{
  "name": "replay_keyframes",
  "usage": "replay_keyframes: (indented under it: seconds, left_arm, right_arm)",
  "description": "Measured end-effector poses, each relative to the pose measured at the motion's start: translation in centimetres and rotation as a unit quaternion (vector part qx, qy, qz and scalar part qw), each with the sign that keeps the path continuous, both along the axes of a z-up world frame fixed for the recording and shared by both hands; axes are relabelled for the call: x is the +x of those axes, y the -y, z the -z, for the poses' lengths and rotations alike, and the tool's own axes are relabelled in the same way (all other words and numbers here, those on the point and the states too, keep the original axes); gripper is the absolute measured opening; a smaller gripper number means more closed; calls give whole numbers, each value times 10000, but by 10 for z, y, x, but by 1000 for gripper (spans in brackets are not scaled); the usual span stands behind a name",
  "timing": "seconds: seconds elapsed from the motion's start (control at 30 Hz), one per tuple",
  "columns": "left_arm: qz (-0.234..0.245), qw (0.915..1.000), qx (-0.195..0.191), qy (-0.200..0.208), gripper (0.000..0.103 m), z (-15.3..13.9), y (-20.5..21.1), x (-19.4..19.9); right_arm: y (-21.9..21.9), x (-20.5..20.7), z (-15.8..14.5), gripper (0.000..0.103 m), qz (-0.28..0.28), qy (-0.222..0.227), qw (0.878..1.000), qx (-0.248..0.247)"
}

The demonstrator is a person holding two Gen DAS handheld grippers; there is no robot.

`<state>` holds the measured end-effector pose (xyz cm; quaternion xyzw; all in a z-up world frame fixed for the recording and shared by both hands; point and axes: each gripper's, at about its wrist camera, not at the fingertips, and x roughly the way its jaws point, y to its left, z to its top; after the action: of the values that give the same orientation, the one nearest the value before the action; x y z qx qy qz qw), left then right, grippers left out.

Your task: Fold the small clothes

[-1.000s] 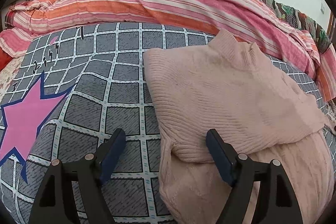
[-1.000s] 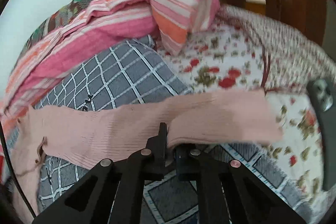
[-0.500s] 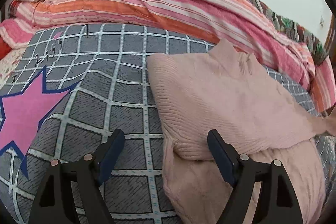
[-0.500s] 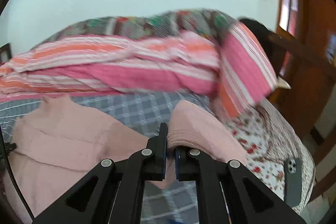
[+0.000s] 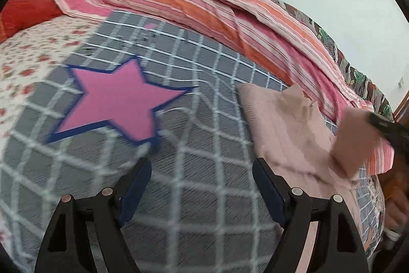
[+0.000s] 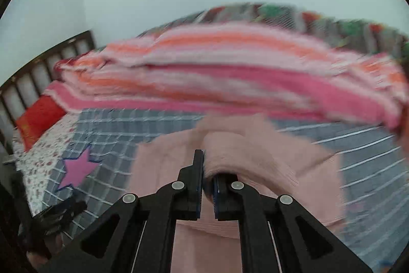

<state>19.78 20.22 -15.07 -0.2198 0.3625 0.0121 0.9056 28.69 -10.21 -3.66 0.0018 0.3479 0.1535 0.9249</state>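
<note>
Two claws were mine, and only one had work. Nearest me, my right claw [image 6: 207,181] was pinched on the sleeve [image 6: 230,145] of the pink sweater [image 6: 163,165], its fingers pressed almost together with a thick roll of knit bulging out between and above them. My left claw [image 5: 202,186] hung spread wide, gripping nothing, over bare checked blanket [image 5: 194,150]; the sweater lay off to its right, just past its right finger [image 5: 265,183], and I could not tell whether finger and knit touched.

Beyond the right claw, the body of the sweater lay flat on the blanket, its long axis running away from me toward the striped quilt [image 6: 230,73], collar end farthest. The sleeve I held was lifted above that body, and from my left camera it showed as a blurred pink flap [image 5: 358,142] hanging at the sweater's right edge. So the garment lay directly ahead of and under my right claw, which was plainly the nearer one. I judged the coming move to be laying the sleeve across the chest, leftward toward the pink star [image 5: 120,104].

Farther off, the quilt was heaped along the far side of the bed, with a red pillow [image 5: 28,14] at its left end.
</note>
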Motion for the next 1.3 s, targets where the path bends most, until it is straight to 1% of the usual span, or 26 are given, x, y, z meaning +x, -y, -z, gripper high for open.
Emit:
replay_keyframes:
  seconds: [0.07,0.1,0.13,0.17,0.2,0.27,0.33,0.4,0.43,0.47,0.5,0.53,0.6,0.63,0.67,0.7,0.8,0.83,0.93,0.97,1.0,1.07,1.13,1.2,1.23,1.3]
  left_arm:
    - [5,9997,232,-37,80,0,-6,-12]
    - [6,9992,401,-73,80,0,-9,-20]
    - [-7,9988,485,-90,80,-1,-11,-24]
    - [-17,9986,516,-86,80,-1,-12,-26]
    - [-20,9987,503,-56,80,-2,-13,-30]
    - [62,9993,370,-5,80,-4,-11,-33]
    - [242,9994,233,17,80,-5,-2,-32]
    - [497,9987,112,33,80,-5,13,-28]
    - [623,9980,76,26,80,-5,22,-24]
    - [696,9976,58,25,80,-5,28,-21]
    - [828,9966,19,29,80,-5,39,-15]
    - [899,9959,-12,41,80,-5,46,-11]
    - [1012,9948,-93,65,79,-4,61,-2]
    - [1054,9943,-129,40,79,-3,69,3]
    - [1094,9939,-150,15,78,-3,74,6]
    - [1149,9933,-131,-18,78,-2,82,13]
    - [1122,9936,136,11,75,-1,96,25]
    - [1085,9939,209,-51,71,1,99,31]
    - [1043,9938,221,-314,62,9,104,45]
    - [1005,9940,235,-356,60,11,104,48]
    - [934,9946,244,-369,59,12,104,50]
    - [902,9950,203,-368,55,11,104,54]
    - [905,9951,139,-373,52,10,104,57]
    - [855,9954,199,-389,51,10,106,60]
    - [877,9951,211,-397,49,10,107,62]
    - [894,9946,312,-421,47,11,111,64]
  right_arm:
    - [-22,1,24,12,-157,-127,9998,92]
    - [-32,3,40,22,-266,-269,9992,119]
    - [-37,5,49,35,-342,-362,9987,118]
    - [-43,6,55,41,-400,-419,9983,72]
    - [-45,3,57,48,-440,-391,9983,1]
    - [-43,-9,52,52,-530,-153,9984,-129]
    - [-28,-25,43,72,-596,98,9979,-238]
    - [-5,-37,36,79,-502,364,9973,-404]
    - [15,-47,34,79,-358,545,9961,-587]
    - [26,-50,33,79,-260,616,9953,-703]
    - [48,-56,34,79,-43,725,9930,-932]
    - [63,-58,35,79,102,753,9916,-1051]
    - [97,-58,43,79,432,607,9893,-1254]
    - [121,-55,52,79,667,366,9882,-1332]
    - [133,-53,57,79,764,244,9883,-1300]
    - [154,-49,65,78,923,30,9888,-1173]
    - [188,-41,78,74,1124,-352,9896,-831]
    - [197,-37,83,73,1136,-461,9899,-708]
    - [206,-24,90,68,1137,-612,9906,-451]
    - [205,-19,90,67,1089,-623,9915,-352]
    - [204,-11,92,65,1012,-665,9923,-261]
    - [202,4,98,54,999,-835,9911,-293]
    - [208,11,102,30,969,-799,9919,-188]
    - [220,9,102,31,1130,-682,9912,100]
    - [227,7,108,32,1306,-726,9885,231]
    - [227,4,115,32,1310,-700,9887,189]
